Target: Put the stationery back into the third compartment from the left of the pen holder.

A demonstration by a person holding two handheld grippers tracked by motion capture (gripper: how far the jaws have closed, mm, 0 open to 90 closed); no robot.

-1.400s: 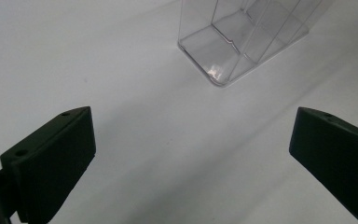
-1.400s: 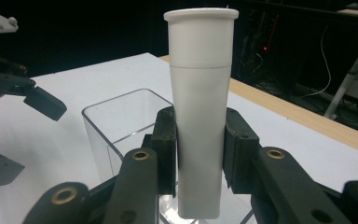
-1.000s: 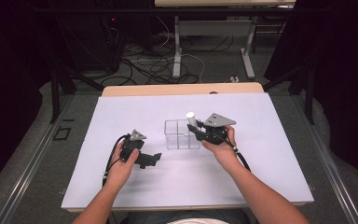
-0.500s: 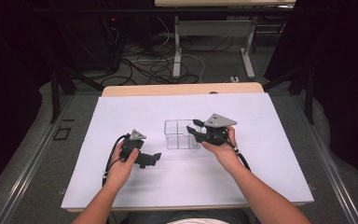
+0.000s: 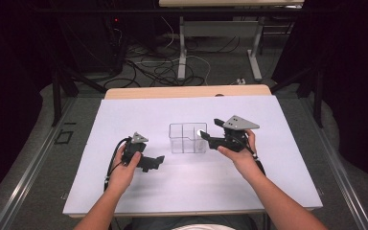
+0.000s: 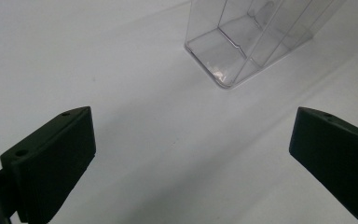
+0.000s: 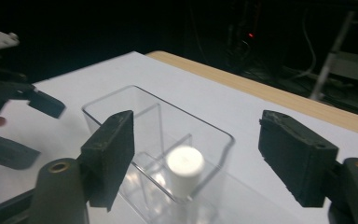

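A clear plastic box (image 5: 182, 139) with divided compartments stands mid-table, also seen ahead of each gripper (image 6: 247, 42) (image 7: 121, 109). A small white cylinder (image 7: 185, 168) stands upright in its right-hand compartment (image 5: 200, 133). My right gripper (image 5: 209, 137) hovers just right of the box; its jaws have just been opening and stand open (image 7: 203, 154) with nothing between them, the cylinder below and ahead. My left gripper (image 5: 158, 161) rests low on the table left of the box, its jaws wide open and empty (image 6: 191, 154). It also appears at the far left of the right gripper view (image 7: 35, 130).
The white table top (image 5: 268, 191) spreads wide around the box, with a wooden strip (image 5: 187, 92) along its far edge. Beyond it lie cables (image 5: 153, 67) on the floor and the legs of another table (image 5: 182, 52).
The right gripper held the white cylinder above the box, lowered it in, let go and drew back to the right and up. The left gripper stayed put.
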